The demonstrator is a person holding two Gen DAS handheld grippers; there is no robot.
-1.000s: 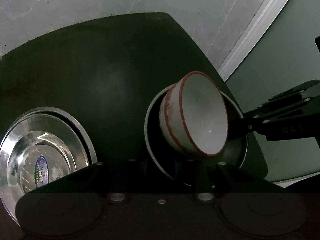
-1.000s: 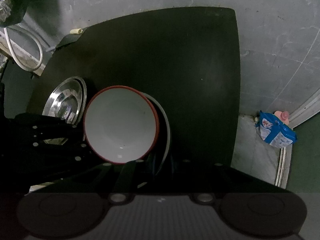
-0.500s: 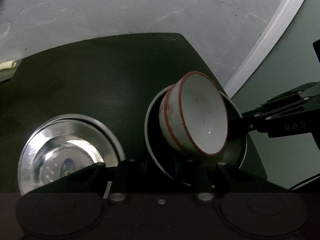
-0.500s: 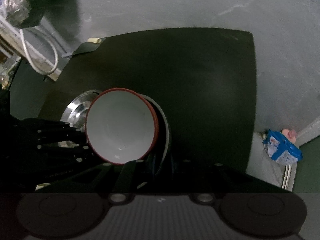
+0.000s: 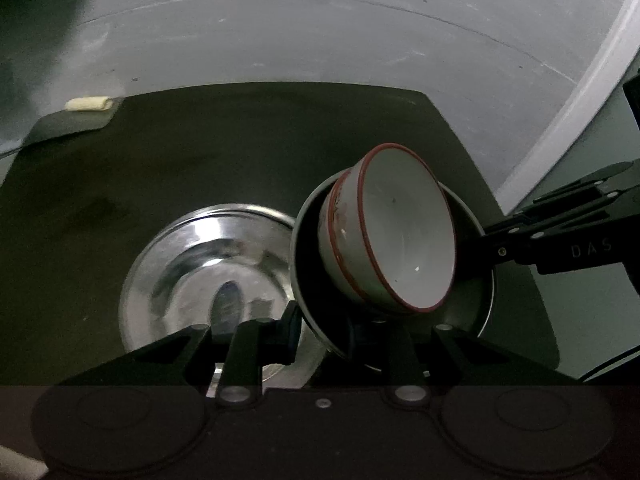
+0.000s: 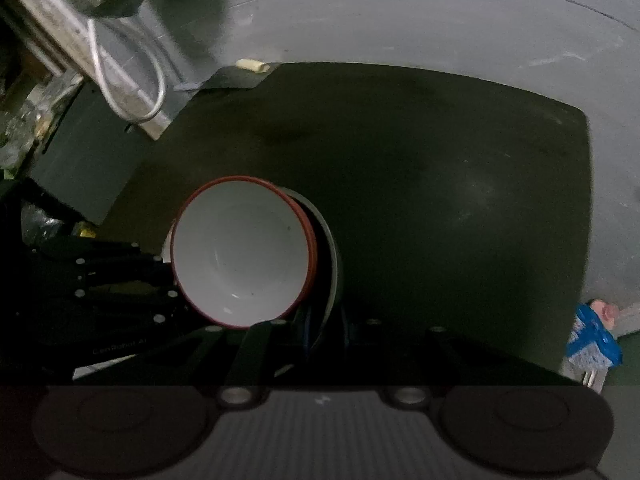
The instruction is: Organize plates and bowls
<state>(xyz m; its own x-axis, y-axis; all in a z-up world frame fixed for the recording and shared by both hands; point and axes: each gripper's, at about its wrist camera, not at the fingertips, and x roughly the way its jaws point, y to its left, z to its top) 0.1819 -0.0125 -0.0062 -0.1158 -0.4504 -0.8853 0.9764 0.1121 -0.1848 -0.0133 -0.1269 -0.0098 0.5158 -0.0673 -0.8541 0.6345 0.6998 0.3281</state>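
Where mat (image 5: 200, 160) ends, steel plate (image 5: 192, 280) nearby

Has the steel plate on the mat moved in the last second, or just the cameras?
Cannot tell for certain. The steel plate slid rightward in the left wrist view, but the mat's edges shifted with it, which suggests camera motion.

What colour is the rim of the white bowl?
Red, a thin line around the white enamel bowl; the right wrist view shows it best.

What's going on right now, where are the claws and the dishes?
Left gripper and right gripper clamp the dark round plate's rim. Stacked red-rimmed white bowls ride on it. Shiny steel plate lies below on the dark mat.
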